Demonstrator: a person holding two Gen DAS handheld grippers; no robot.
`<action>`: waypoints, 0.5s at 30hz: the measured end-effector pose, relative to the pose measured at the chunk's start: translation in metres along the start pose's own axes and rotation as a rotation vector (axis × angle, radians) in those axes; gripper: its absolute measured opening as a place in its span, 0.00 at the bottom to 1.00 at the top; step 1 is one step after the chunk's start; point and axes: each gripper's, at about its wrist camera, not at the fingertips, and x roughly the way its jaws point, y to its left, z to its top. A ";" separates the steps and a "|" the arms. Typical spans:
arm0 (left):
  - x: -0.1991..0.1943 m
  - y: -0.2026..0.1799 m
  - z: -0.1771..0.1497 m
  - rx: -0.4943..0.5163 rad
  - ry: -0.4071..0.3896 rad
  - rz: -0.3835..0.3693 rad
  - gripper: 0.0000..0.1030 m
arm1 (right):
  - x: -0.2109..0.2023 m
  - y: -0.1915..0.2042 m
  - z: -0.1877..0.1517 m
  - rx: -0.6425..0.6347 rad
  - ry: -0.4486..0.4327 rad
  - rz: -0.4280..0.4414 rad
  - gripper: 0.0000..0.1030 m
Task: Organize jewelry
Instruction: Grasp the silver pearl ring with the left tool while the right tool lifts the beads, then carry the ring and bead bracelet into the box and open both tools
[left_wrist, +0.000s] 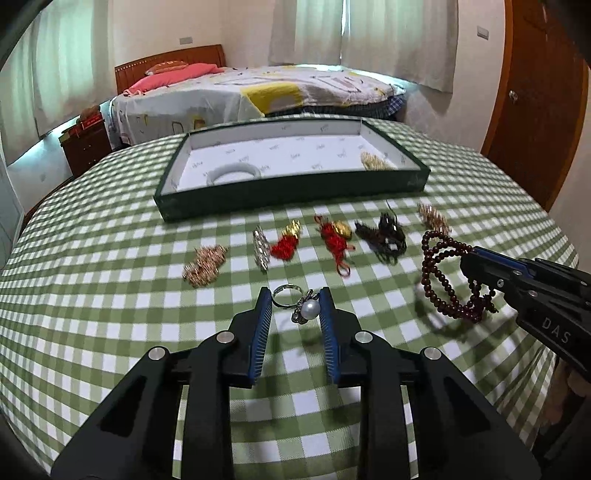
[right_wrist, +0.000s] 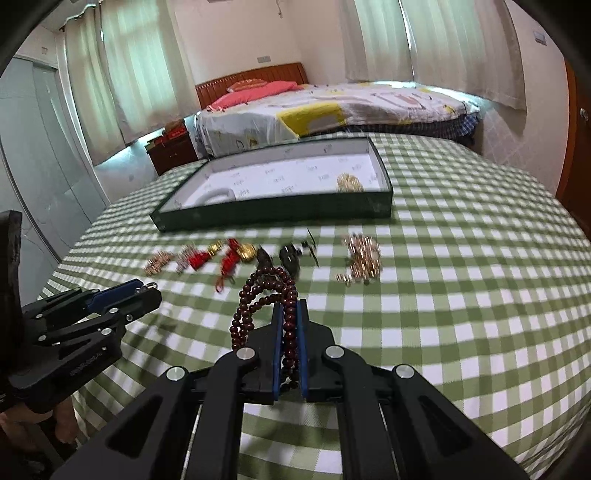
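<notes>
**Two pieces boxed, two in transit, seven still on the bench**

Two items already lie in the shallow green tray (left_wrist: 295, 190) at the far side of the checked bench (left_wrist: 110, 295): a white bangle (left_wrist: 232, 170) at its left end and a gold chain bundle (left_wrist: 375, 161) at its right end.

Between tray and grippers a loose row of seven pieces remains on the cloth. From left to right in the left wrist view: a rose-gold chain heap (left_wrist: 205, 264), a silver rhinestone piece (left_wrist: 260, 246), a red tassel charm (left_wrist: 286, 242), a red knotted-cord charm (left_wrist: 334, 238), a dark tangled piece (left_wrist: 386, 236) and a gold link bracelet (left_wrist: 434, 218); blur prevents finer naming.

The right gripper (right_wrist: 290, 325) has its jaws clamped on a dark red bead strand (right_wrist: 258, 295), which hangs in loops clear of the bench. The left gripper (left_wrist: 295, 306) has its jaws set apart only by the pearl ring (left_wrist: 301, 304) held between them, lifted above the cloth to judge by the shadow beneath.

By this count the sorting is under halfway done.
</notes>
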 end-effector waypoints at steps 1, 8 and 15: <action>-0.001 0.001 0.003 -0.004 -0.007 0.000 0.25 | -0.002 0.002 0.003 -0.002 -0.008 0.003 0.07; -0.007 0.011 0.034 -0.023 -0.069 0.000 0.25 | -0.006 0.007 0.031 -0.009 -0.056 0.010 0.07; 0.007 0.017 0.075 -0.026 -0.120 0.001 0.25 | 0.013 0.003 0.076 0.008 -0.093 0.023 0.07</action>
